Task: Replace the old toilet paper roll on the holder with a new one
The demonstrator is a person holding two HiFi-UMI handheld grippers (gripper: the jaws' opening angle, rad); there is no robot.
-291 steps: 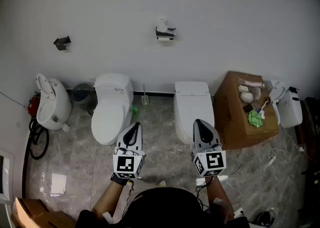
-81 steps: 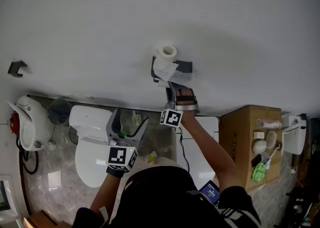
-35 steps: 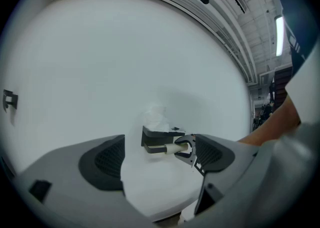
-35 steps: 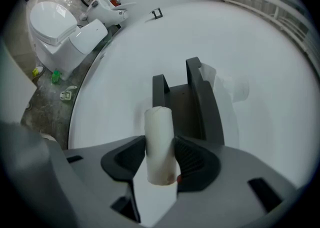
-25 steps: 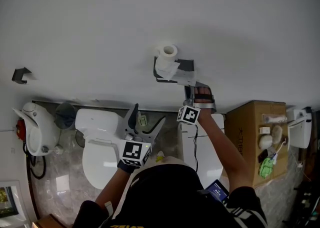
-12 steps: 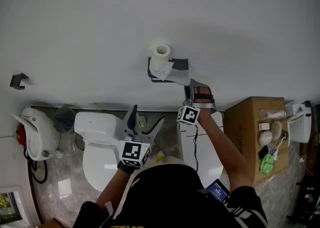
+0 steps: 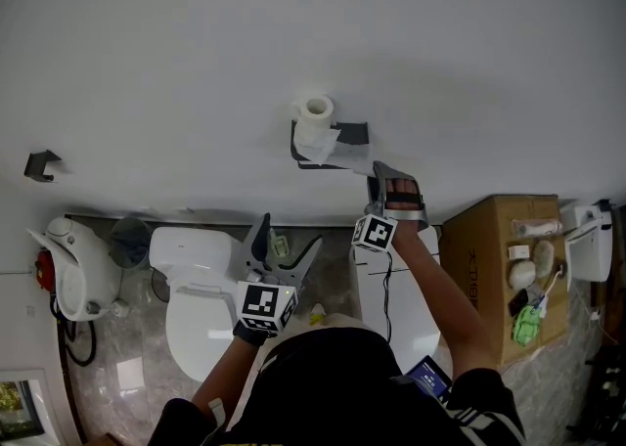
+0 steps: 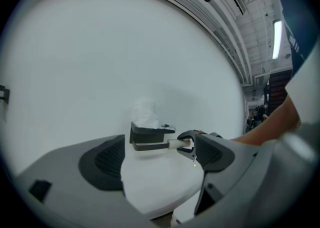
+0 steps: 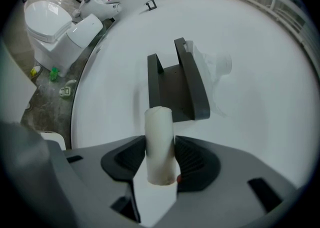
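cardboard tube (image 9: 159, 127): whitish, bare of paper, clamped lengthwise between the jaws of the right gripper (image 9: 162, 163), at the open end of the holder; whether it touches the rod cannot be told. dark wall holder (image 9: 176, 88): shelf on top carries a toilet paper roll (image 7: 315, 109), upright, loose paper draped over the shelf edge. left gripper (image 7: 286, 243): jaws wide apart, nothing between them, lower and well apart from the holder. below: white toilet (image 7: 196, 283), cardboard box (image 7: 489, 258).

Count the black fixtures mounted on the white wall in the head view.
2. The paper holder sits mid-frame, with a roll standing on top. A small bracket is at the far left. None appears to be hidden.
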